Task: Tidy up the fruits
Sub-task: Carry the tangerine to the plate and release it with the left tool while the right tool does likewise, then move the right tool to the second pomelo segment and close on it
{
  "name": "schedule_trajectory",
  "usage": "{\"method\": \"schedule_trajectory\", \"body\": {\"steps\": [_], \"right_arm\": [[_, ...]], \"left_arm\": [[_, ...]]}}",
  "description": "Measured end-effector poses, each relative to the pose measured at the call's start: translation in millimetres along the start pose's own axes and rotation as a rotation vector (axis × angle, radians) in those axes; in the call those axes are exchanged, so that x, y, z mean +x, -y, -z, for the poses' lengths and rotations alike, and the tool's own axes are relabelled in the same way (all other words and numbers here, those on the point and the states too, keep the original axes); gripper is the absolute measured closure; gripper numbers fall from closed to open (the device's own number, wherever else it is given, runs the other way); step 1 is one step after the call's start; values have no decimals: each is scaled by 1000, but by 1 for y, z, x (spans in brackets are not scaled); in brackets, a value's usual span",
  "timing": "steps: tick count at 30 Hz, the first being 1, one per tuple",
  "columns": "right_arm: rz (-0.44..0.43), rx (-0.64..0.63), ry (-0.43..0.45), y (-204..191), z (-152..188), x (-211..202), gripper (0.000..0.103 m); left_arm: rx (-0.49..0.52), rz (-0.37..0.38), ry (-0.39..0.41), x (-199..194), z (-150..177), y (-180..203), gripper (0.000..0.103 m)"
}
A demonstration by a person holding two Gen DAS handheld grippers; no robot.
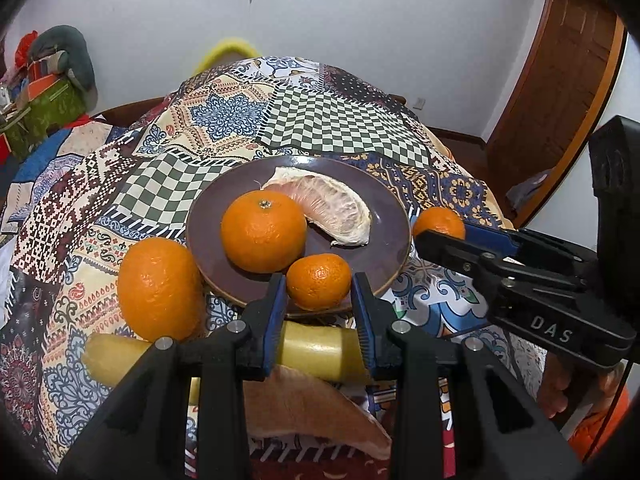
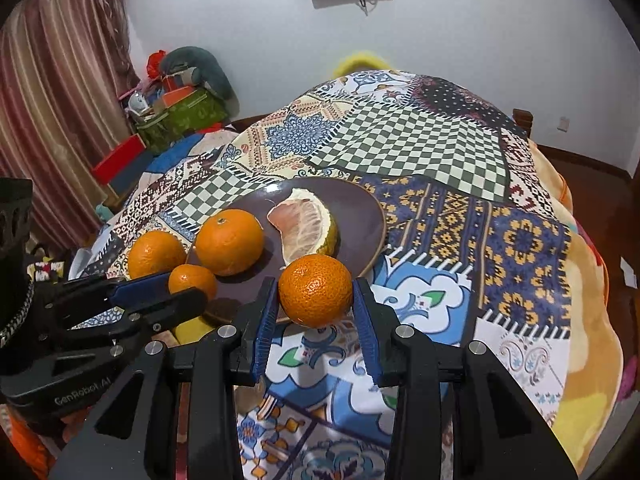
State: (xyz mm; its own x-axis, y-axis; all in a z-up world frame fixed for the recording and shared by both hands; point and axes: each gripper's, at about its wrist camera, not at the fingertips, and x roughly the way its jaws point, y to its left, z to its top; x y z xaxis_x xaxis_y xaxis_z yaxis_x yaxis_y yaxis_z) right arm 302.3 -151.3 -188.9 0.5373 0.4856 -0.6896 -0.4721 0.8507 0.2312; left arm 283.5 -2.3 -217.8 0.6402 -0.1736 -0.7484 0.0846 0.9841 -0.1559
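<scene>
A dark purple plate (image 1: 384, 196) (image 2: 360, 208) on the patchwork cloth carries a big orange (image 1: 264, 231) (image 2: 229, 241) and a peeled pomelo segment (image 1: 332, 206) (image 2: 304, 228). My left gripper (image 1: 319, 282) (image 2: 186, 288) is shut on a small mandarin (image 1: 319, 272) (image 2: 192, 278) above the plate's near rim. Beside the plate's right edge, my right gripper (image 2: 316, 286) (image 1: 440, 236) is shut on another mandarin (image 2: 316, 296) (image 1: 438, 220). A third large orange (image 1: 160, 288) (image 2: 156, 252) lies on the cloth left of the plate.
A yellow pomelo piece (image 1: 316, 350) and a pinkish pomelo wedge (image 1: 320, 412) lie under my left gripper. The cloth-covered table (image 2: 420, 148) stretches behind the plate. Boxes and bags (image 2: 176, 108) are stacked by the curtain at left; a wooden door (image 1: 560, 100) stands at right.
</scene>
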Motion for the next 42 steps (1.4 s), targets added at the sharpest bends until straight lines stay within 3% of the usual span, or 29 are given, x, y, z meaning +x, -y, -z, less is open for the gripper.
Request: {"method": "schedule_trajectory", "body": {"steps": [19,31,42], "right_arm": [[-7,-10,-62,-3,-6,24,68],[22,-52,7,-16,-10,-22,64],[15,-88,42,-43,5,-58,64]], "left_arm": [[2,-20,51,-13,-6,-2,70],[-5,-50,108,-58,-3,-5,70],[-13,-99,122,-103,18,-20,67]]}}
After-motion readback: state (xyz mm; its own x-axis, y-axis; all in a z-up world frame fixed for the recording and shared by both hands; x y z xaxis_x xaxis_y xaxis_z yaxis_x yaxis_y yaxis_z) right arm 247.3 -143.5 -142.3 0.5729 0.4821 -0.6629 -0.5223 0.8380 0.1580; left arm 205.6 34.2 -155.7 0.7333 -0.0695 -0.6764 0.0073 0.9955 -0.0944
